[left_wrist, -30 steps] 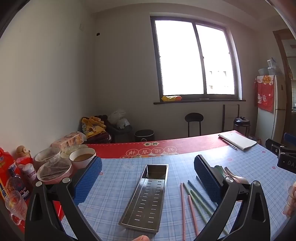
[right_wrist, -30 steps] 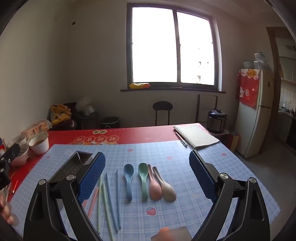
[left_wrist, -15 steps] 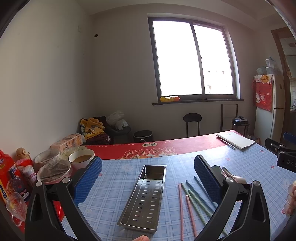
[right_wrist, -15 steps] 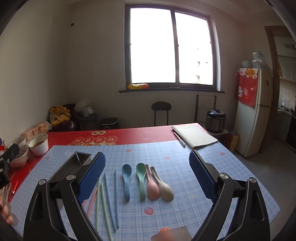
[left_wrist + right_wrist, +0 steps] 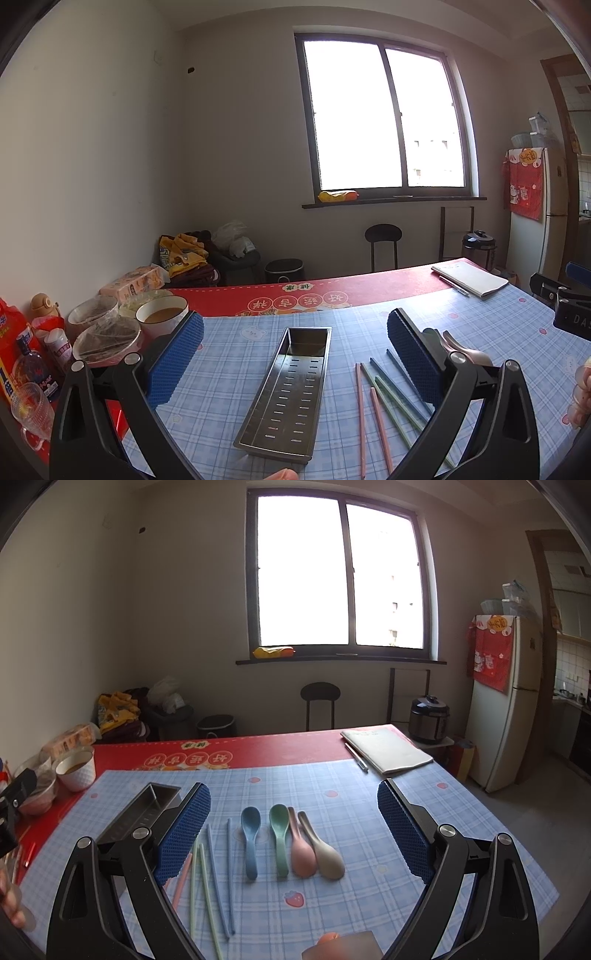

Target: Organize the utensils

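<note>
A long perforated steel tray (image 5: 291, 384) lies on the blue checked cloth, straight ahead of my open, empty left gripper (image 5: 295, 354); it also shows at the left of the right wrist view (image 5: 144, 812). Pink, green and blue chopsticks (image 5: 384, 402) lie right of the tray and show in the right wrist view (image 5: 210, 875). A blue spoon (image 5: 251, 834), a green spoon (image 5: 279, 830), a pink spoon (image 5: 301, 849) and a beige spoon (image 5: 325, 853) lie side by side ahead of my open, empty right gripper (image 5: 293, 830).
Bowls (image 5: 162, 317), covered dishes, bottles and a glass (image 5: 27, 410) crowd the table's left edge. A notebook with a pen (image 5: 384, 753) lies at the far right. The other gripper's body (image 5: 565, 306) stands at the right edge.
Both views have drifted slightly; the tray and utensils sit a little lower and nearer in frame. Nothing on the table has moved and both grippers stay open.
</note>
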A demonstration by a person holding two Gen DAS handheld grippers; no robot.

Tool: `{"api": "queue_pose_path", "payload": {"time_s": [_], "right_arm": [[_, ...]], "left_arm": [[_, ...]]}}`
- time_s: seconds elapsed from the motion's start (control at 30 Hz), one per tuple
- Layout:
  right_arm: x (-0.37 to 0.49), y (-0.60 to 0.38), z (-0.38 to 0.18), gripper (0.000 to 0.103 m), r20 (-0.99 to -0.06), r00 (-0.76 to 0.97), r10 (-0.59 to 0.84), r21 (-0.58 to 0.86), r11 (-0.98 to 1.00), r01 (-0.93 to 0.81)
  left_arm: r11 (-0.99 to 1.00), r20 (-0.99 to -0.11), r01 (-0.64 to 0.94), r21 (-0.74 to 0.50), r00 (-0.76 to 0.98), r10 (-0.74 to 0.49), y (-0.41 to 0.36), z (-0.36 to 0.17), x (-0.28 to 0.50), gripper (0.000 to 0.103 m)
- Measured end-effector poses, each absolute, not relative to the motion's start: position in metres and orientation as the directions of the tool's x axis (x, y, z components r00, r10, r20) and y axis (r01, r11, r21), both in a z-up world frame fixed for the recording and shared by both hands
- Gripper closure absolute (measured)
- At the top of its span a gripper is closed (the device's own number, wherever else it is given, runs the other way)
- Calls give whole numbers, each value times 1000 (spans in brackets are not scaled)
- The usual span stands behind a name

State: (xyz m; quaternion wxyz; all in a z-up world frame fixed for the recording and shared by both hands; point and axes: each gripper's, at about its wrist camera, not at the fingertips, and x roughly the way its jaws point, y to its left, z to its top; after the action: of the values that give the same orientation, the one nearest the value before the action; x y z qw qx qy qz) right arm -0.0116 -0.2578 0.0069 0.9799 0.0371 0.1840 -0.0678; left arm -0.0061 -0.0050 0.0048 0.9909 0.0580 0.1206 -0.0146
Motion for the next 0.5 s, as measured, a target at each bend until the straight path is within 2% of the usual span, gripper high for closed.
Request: {"api": "queue_pose_path", "payload": {"time_s": [0.5], "right_arm": [[-12, -258, 6, 14, -365, 923, -119, 48, 988, 146]], "left_arm": [[993, -241, 46, 109, 970, -18, -4, 5, -6, 6]]}}
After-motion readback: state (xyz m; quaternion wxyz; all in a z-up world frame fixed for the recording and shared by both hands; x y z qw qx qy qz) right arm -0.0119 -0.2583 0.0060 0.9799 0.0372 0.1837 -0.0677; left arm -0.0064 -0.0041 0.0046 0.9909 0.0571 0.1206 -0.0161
